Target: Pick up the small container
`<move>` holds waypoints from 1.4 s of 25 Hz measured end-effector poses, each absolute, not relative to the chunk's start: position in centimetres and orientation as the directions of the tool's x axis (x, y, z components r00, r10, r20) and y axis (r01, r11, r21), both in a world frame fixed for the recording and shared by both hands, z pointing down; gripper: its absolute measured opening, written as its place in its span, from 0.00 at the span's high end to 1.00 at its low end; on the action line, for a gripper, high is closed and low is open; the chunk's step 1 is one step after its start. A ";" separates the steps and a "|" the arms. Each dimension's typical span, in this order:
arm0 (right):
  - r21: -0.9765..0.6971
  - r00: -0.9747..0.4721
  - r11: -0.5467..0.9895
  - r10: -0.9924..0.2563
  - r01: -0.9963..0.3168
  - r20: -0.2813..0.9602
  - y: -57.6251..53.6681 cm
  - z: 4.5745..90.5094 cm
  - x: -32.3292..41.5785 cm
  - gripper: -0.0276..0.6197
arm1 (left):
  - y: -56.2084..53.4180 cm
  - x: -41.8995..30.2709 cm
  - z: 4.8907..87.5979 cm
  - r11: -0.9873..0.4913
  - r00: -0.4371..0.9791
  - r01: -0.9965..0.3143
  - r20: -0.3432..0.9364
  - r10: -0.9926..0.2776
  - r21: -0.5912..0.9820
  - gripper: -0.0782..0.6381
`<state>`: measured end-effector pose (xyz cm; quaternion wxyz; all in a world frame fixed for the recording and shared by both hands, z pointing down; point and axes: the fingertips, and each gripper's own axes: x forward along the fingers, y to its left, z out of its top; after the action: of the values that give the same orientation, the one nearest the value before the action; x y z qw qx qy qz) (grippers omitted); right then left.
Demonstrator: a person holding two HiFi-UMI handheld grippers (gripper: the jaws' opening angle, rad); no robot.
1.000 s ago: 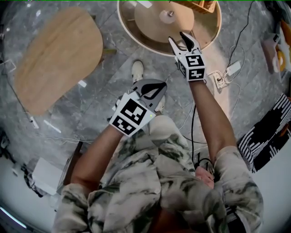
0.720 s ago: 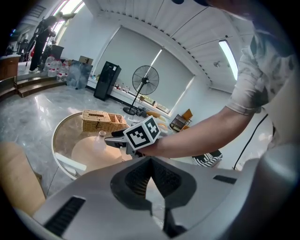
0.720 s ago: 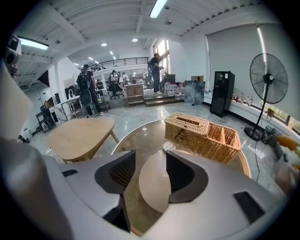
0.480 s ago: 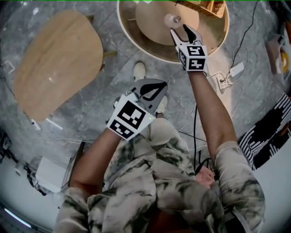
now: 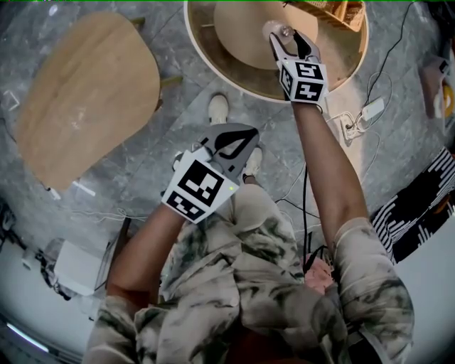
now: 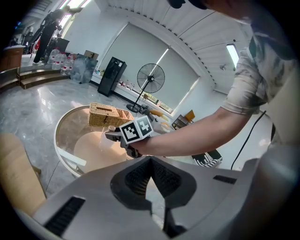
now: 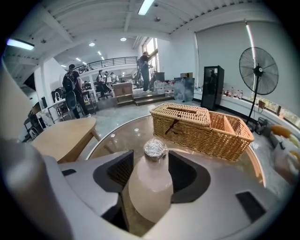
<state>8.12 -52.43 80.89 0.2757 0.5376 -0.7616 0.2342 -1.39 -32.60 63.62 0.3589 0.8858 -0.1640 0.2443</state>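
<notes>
The small container (image 7: 150, 187) is a frosted whitish bottle with a foil-wrapped cap. It stands upright on the round glass table (image 5: 213, 64), in front of a wicker basket (image 7: 206, 126). My right gripper (image 7: 150, 161) reaches over the table, and the bottle sits between its jaws, which are opening; gaps show beside the bottle's neck. In the head view the container (image 5: 274, 30) peeks out just past the right gripper (image 5: 290, 39). My left gripper (image 5: 231, 142) hangs low over the floor near the person's shoes, jaws together and empty. In the left gripper view, that gripper (image 6: 151, 164) points toward the table.
A tan wooden table (image 5: 85, 92) stands to the left of the glass one. The basket (image 5: 334, 8) lies at the glass table's far edge. Cables and a power strip (image 5: 362, 110) lie on the marble floor at right. A standing fan (image 7: 258, 65) and people are far behind.
The right gripper has moved forward over the glass table until its jaws came around the container. The left gripper has shifted only slightly.
</notes>
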 end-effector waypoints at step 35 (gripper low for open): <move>-0.040 -0.265 0.323 -0.693 -0.946 0.670 -52.9 79.8 7.9 0.72 | -30.9 -2.8 64.7 -0.665 0.807 -0.502 0.576 -0.130 0.553 0.86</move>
<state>7.89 -52.94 79.78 0.2814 0.5368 -0.7631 0.2244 -2.84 -30.87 64.68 0.3677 0.8765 -0.1802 0.2531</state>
